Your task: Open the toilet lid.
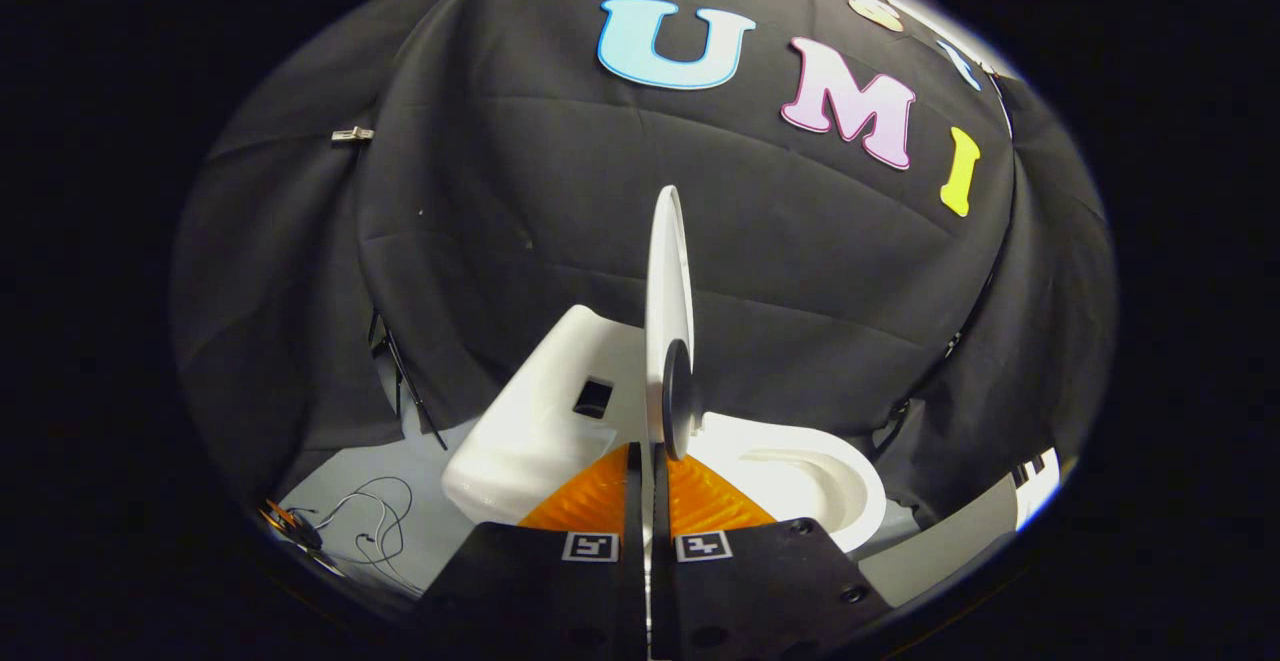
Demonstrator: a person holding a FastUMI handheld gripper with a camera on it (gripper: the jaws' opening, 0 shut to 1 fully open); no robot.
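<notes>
Pinching the edge of the toilet lid (pixel 668 281), the gripper (pixel 650 456) has its two fingers drawn nearly together, with the thin lid rim running up between them; both fingers seem to press on it. A dark round pad (pixel 677 411) sits on the lid just ahead of the fingertips. The lid stands almost upright, edge-on, rising straight beyond the fingers. To one side of it lies the open toilet bowl (pixel 800 476), to the other the white cistern (pixel 535 421). By my judgement the lift is largely done; what remains is tipping the lid back against the cistern and letting go.
</notes>
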